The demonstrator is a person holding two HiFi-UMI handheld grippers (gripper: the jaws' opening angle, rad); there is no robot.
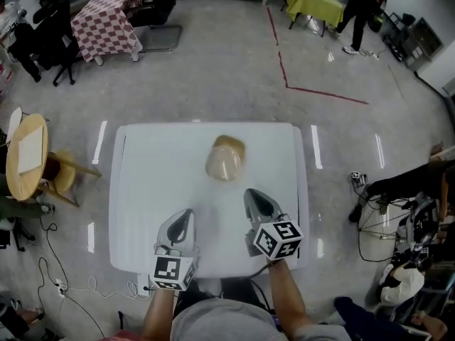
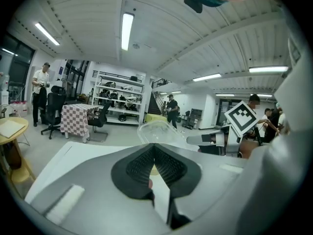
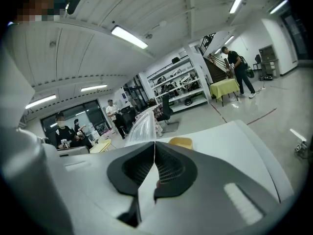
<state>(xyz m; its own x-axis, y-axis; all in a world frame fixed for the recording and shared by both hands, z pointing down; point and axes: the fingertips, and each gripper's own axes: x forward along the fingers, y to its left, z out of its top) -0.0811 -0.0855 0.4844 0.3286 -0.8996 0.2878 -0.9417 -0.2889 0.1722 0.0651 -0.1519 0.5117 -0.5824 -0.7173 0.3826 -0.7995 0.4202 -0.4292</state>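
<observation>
Short of a clear plastic container (image 1: 226,160), left gripper (image 1: 186,214) and right gripper (image 1: 251,193) have ribbed jaws clenched, empty.

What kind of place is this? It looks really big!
Probably a big lab or workshop hall, not a home. Metal shelves full of gear stand at the back, red tape lines mark the bare concrete floor, and cables and stands crowd beside the white table.

Open table surface (image 1: 146,190) either side of clear container (image 1: 226,160), sole obstacle ahead
</observation>
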